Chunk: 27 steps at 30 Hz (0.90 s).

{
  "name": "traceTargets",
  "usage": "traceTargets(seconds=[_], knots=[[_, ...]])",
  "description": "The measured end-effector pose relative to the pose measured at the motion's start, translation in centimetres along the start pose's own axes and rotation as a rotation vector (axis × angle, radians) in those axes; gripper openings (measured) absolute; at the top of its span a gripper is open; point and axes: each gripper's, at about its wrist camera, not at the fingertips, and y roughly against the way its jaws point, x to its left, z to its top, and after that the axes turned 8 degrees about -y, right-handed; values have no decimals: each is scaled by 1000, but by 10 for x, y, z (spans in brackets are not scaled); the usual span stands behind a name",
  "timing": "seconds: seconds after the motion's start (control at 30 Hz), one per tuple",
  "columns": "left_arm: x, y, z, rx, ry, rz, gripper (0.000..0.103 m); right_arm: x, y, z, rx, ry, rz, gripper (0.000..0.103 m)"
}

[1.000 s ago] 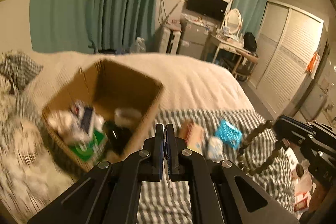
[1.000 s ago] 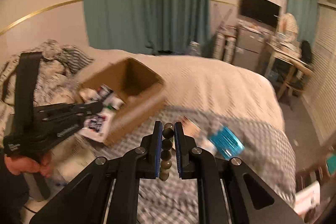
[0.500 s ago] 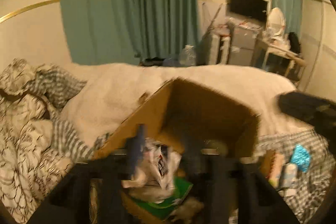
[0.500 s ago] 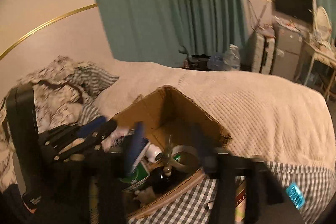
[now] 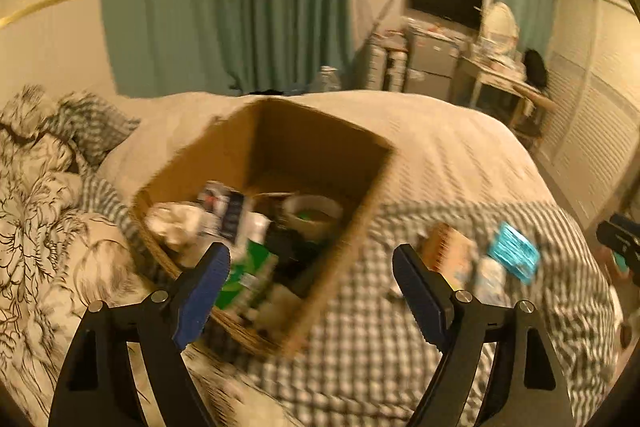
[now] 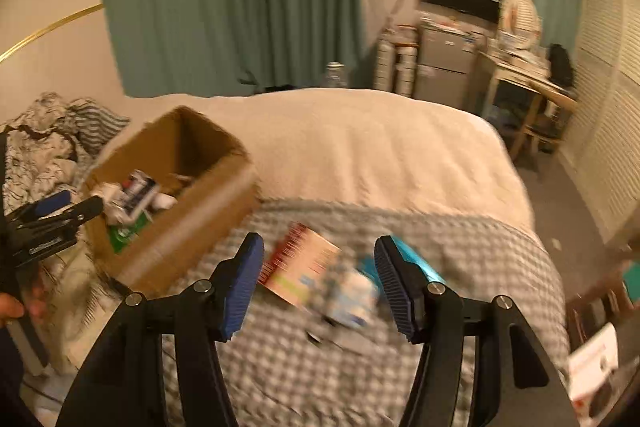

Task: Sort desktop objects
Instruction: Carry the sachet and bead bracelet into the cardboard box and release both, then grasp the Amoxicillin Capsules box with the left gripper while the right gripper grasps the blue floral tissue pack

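A brown cardboard box (image 5: 360, 195) stands on the bed, holding several small items. It also shows in the right wrist view (image 6: 192, 211). My left gripper (image 5: 310, 279) is open and empty, over the box's near right corner. My right gripper (image 6: 318, 275) is open and empty above the checked blanket. Under it lie an orange-striped packet (image 6: 300, 271), a white-blue pack (image 6: 352, 299) and a teal packet (image 6: 416, 267). The same packets show in the left wrist view: the orange one (image 5: 448, 255) and the teal one (image 5: 514, 253). The left gripper (image 6: 52, 219) appears at the right view's left edge.
A rumpled floral duvet (image 5: 36, 211) lies left of the box. A cream blanket (image 6: 360, 147) covers the far bed. A white carton (image 6: 596, 359) lies at the bed's right edge. A desk, a TV and green curtains stand behind.
Both grippers were shut on things a second ago, the right on a beaded chain; both opened over the box and are now empty. Both have swung back to the right.
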Motion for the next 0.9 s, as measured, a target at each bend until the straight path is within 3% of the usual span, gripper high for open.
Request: traceTargets(seconds=[0.17, 0.37, 0.9], knots=[[-63, 12, -15, 7, -76, -38, 92, -46, 28, -24, 3, -63, -51, 63], [-116, -11, -40, 36, -135, -68, 92, -80, 27, -54, 5, -120, -45, 66], [-169, -128, -71, 43, -194, -29, 92, -121, -86, -101, 42, -267, -3, 66]])
